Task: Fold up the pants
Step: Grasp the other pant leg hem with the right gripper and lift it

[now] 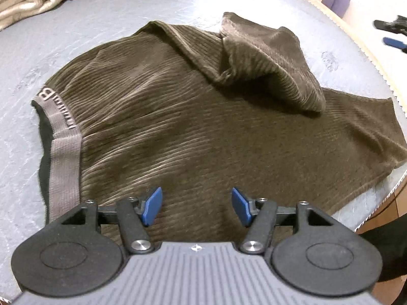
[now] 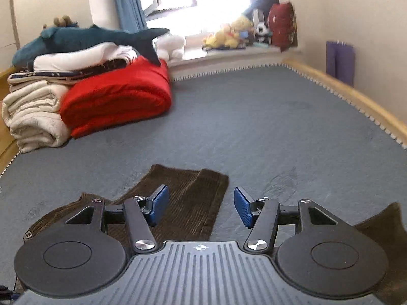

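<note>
Brown ribbed pants (image 1: 178, 117) lie on the grey bed cover (image 1: 106, 20), with the grey waistband (image 1: 63, 152) at the left and one leg end (image 1: 267, 58) folded back over the other leg. My left gripper (image 1: 197, 204) is open and empty, hovering over the near edge of the pants. In the right wrist view, my right gripper (image 2: 201, 207) is open and empty above a folded-back leg end of the pants (image 2: 193, 198). The right gripper also shows in the left wrist view (image 1: 391, 34) at the far right edge.
A red folded blanket (image 2: 117, 99), cream blankets (image 2: 33, 117) and a plush shark (image 2: 86, 38) are stacked at the back left of the bed. A wooden bed rail (image 2: 356, 94) runs along the right. Soft toys (image 2: 229, 35) sit on the window sill.
</note>
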`<action>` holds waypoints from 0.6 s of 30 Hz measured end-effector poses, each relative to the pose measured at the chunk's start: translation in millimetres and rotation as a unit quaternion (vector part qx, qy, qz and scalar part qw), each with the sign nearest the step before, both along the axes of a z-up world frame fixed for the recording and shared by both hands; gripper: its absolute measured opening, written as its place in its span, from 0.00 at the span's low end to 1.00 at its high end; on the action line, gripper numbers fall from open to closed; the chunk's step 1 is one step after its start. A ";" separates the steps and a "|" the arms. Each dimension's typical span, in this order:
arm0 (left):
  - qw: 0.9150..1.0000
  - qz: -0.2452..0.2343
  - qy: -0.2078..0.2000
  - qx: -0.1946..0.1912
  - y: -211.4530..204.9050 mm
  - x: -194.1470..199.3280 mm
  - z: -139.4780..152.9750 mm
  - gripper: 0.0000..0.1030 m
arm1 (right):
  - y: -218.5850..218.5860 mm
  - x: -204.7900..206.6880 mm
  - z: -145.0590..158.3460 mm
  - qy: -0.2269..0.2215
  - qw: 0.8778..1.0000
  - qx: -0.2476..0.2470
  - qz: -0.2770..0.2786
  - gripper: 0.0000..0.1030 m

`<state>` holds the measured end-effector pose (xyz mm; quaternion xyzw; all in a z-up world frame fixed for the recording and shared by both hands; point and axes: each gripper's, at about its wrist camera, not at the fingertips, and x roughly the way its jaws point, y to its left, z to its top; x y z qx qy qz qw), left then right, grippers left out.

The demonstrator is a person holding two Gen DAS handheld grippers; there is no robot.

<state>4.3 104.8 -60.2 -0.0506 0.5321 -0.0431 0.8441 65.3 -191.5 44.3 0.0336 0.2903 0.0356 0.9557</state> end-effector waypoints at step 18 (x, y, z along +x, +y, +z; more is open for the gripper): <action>0.998 -0.047 0.003 0.032 -41.6 33.7 -26.1 0.28 | -48.6 175.7 -155.8 0.156 0.965 0.161 -0.134 0.48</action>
